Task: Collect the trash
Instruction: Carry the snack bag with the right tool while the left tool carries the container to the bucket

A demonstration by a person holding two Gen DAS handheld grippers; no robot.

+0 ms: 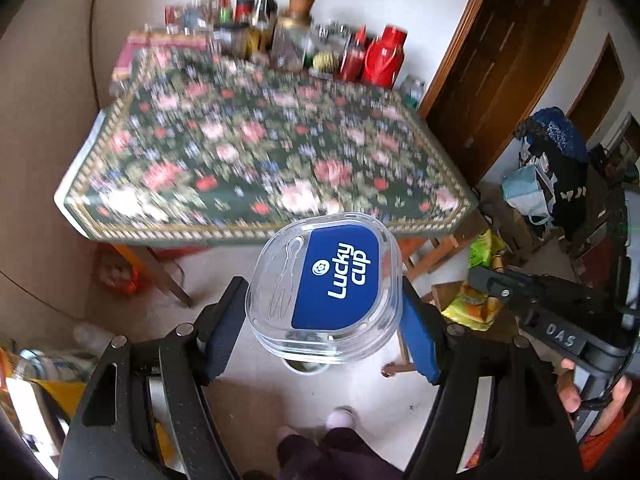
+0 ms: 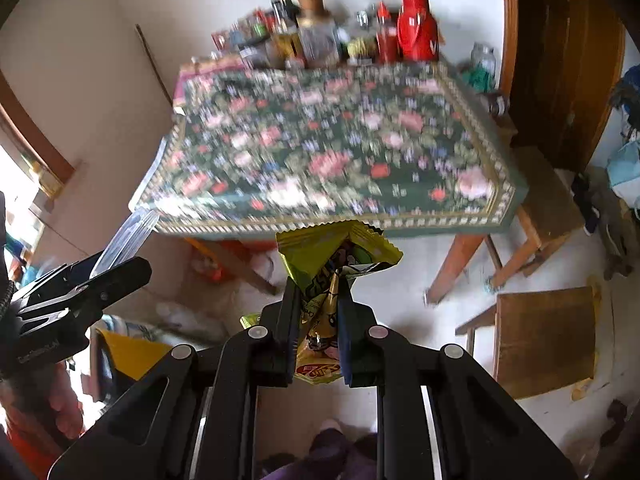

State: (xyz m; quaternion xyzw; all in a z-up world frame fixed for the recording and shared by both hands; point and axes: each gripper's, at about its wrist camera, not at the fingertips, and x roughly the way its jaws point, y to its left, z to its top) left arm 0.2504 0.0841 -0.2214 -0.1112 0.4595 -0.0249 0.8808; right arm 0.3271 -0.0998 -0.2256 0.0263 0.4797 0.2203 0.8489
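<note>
My left gripper (image 1: 324, 298) is shut on a clear plastic cup (image 1: 324, 284) with a blue "Lucky cup" lid, held in the air in front of the table's near edge. My right gripper (image 2: 318, 292) is shut on a crumpled yellow snack wrapper (image 2: 336, 254), which sticks out beyond the fingertips. In the left wrist view the right gripper (image 1: 486, 282) shows at the right with the yellow wrapper (image 1: 476, 304). In the right wrist view the left gripper (image 2: 116, 268) shows at the left with the clear cup (image 2: 124, 240) seen edge-on.
A table with a dark floral cloth (image 1: 256, 152) stands ahead, with bottles, jars and a red flask (image 1: 386, 56) along its far edge. Wooden stools (image 2: 544, 336) stand at the right on the pale floor. Bags and clutter (image 1: 548, 176) lie by a wooden door. The person's feet (image 1: 340, 420) show below.
</note>
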